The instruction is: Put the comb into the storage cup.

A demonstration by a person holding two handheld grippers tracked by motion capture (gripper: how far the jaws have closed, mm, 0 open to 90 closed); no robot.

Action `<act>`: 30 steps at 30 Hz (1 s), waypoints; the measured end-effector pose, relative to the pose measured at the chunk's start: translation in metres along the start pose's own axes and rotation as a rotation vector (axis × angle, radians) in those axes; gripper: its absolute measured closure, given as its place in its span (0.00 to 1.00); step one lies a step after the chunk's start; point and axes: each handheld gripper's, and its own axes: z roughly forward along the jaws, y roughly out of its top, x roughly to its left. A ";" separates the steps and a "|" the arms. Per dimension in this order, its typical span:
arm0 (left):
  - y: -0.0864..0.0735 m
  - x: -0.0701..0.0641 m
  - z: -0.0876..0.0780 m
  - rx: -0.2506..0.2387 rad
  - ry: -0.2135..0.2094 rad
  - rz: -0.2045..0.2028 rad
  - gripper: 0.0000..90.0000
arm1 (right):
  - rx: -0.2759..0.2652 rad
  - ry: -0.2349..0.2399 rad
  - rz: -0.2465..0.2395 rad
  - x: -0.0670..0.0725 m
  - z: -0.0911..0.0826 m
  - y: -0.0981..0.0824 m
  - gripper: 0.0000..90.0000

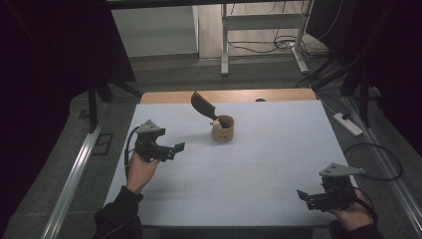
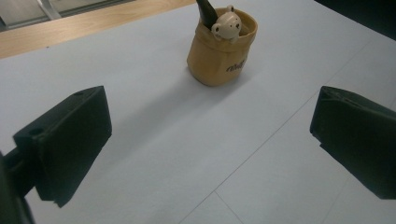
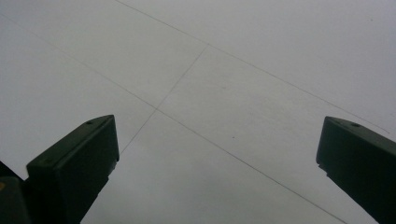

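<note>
- The right gripper (image 1: 304, 195) sat at the lower right of the high view, held low over the white table (image 1: 278, 164), its jaws wide apart and empty; in the right gripper view bare table surface lay between them.
- The left gripper (image 1: 176, 148) hung at centre left of the high view, jaws likewise spread with nothing between them, pointing toward the right of the frame.
- The tan cup (image 1: 222, 128) stood just above centre of the high view, up and to the right of the left gripper and well apart from it. In the left gripper view the cup (image 2: 220, 51) sat at upper centre, ahead of the open jaws and a little right of their midline.
- The left gripper was clearly the nearer of the two, so the reach looked to be its job.
- The cup looked like a soft-sided sack shape with dark lettering and a small cream bear figure (image 2: 227, 25) at its rim.
- A dark spatula (image 1: 203, 105) stood in the cup, its long axis leaning up and to the left in the high view, blade uppermost.
</note>
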 end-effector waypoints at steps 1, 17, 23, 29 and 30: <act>-0.001 -0.001 -0.001 0.000 -0.001 0.001 0.00 | 0.000 0.000 0.000 0.000 0.000 0.000 0.00; -0.008 -0.008 -0.013 -0.010 -0.002 0.006 0.00 | 0.001 -0.002 -0.003 0.001 0.000 0.000 0.00; -0.011 -0.010 -0.016 -0.011 -0.005 0.006 0.00 | 0.001 -0.003 -0.004 0.001 0.000 0.000 0.00; -0.014 -0.012 -0.020 -0.011 -0.009 -0.003 0.00 | 0.001 -0.004 -0.005 0.001 0.000 0.000 0.00; -0.014 -0.012 -0.020 -0.011 -0.008 -0.001 0.00 | 0.001 -0.005 -0.005 0.001 0.000 0.000 0.00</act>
